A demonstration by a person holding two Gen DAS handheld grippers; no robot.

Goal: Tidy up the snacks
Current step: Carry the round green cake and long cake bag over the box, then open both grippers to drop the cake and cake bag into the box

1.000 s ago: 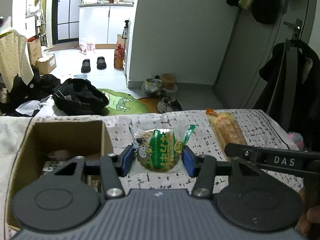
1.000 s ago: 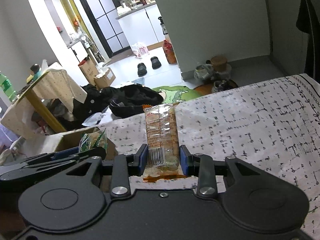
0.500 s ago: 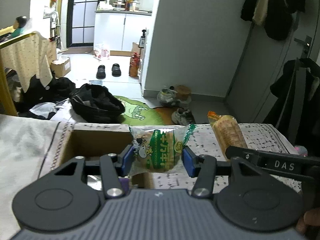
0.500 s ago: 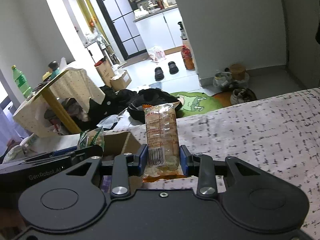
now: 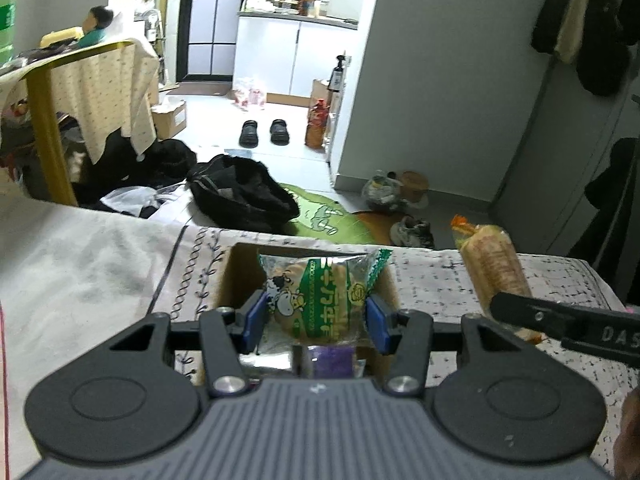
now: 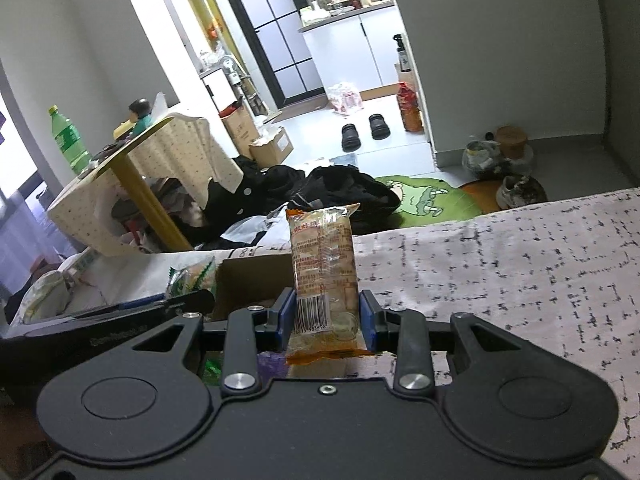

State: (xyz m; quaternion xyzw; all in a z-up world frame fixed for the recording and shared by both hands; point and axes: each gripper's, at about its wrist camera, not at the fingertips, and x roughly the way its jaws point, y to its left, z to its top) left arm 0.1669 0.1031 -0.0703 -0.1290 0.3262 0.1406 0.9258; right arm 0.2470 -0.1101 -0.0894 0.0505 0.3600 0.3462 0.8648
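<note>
My left gripper (image 5: 316, 316) is shut on a green-and-white round snack pack (image 5: 318, 294) and holds it over the open cardboard box (image 5: 236, 276). A purple packet (image 5: 328, 360) lies inside the box below. My right gripper (image 6: 326, 316) is shut on a long orange-ended cracker pack (image 6: 322, 276), held upright at the box's right edge (image 6: 256, 280). That cracker pack also shows in the left wrist view (image 5: 494, 268), and the green pack in the right wrist view (image 6: 192, 278).
The box sits on a white patterned cloth (image 6: 500, 264) on the table. Beyond the table edge lie a black bag (image 5: 240, 196), a green rug (image 5: 324, 216), shoes and a yellow-legged side table (image 6: 132, 184) with a green bottle (image 6: 70, 142).
Both grippers have moved left with their packs. The green pack went from over the cloth to over the box; the cracker pack now reaches the box's right edge.
</note>
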